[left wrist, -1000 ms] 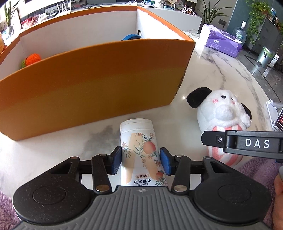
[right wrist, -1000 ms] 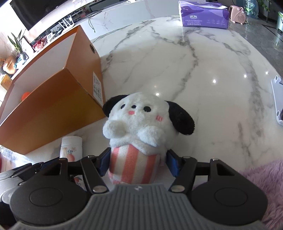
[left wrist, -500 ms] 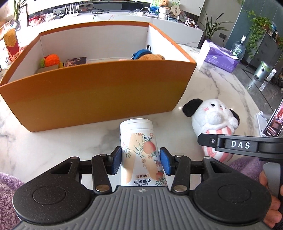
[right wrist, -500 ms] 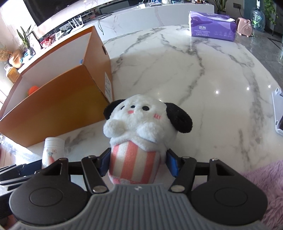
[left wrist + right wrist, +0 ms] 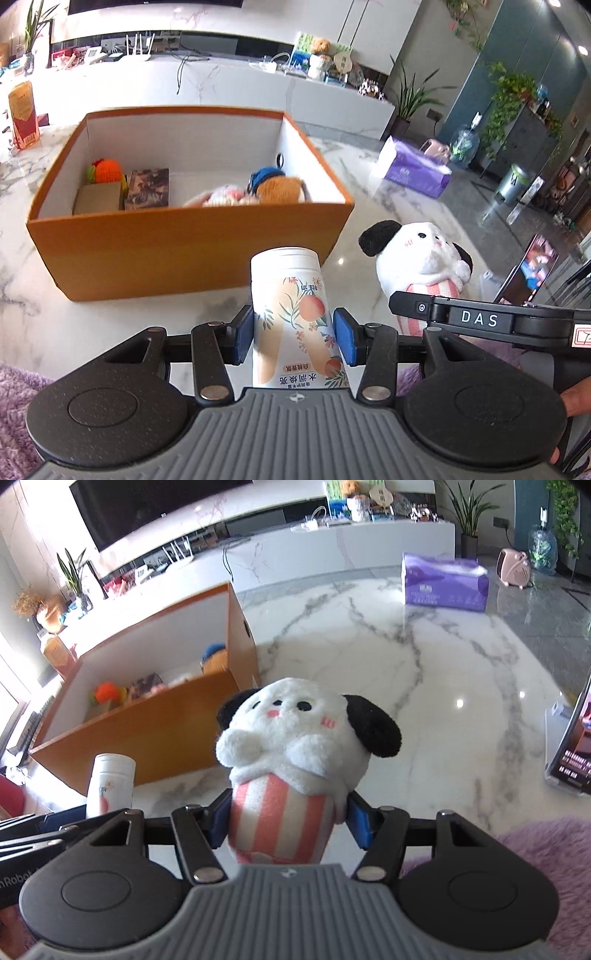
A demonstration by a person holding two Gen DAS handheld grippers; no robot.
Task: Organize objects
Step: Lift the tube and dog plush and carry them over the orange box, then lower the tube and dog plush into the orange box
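Two grippers loaded: left gripper (image 5: 293, 338) pads clamped on bottle (image 5: 291, 317), right gripper (image 5: 284, 821) pinching plush (image 5: 295, 753), both held near orange box (image 5: 184, 240) on marble table (image 5: 424, 686).

Both hand-held grippers (image 5: 293, 338) (image 5: 286, 821) clamped, level.

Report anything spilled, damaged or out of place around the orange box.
Nothing stands out. The orange cardboard box sits upright on the marble table, toys inside. The white peach-print bottle and white black-eared plush dog are held upright and intact.
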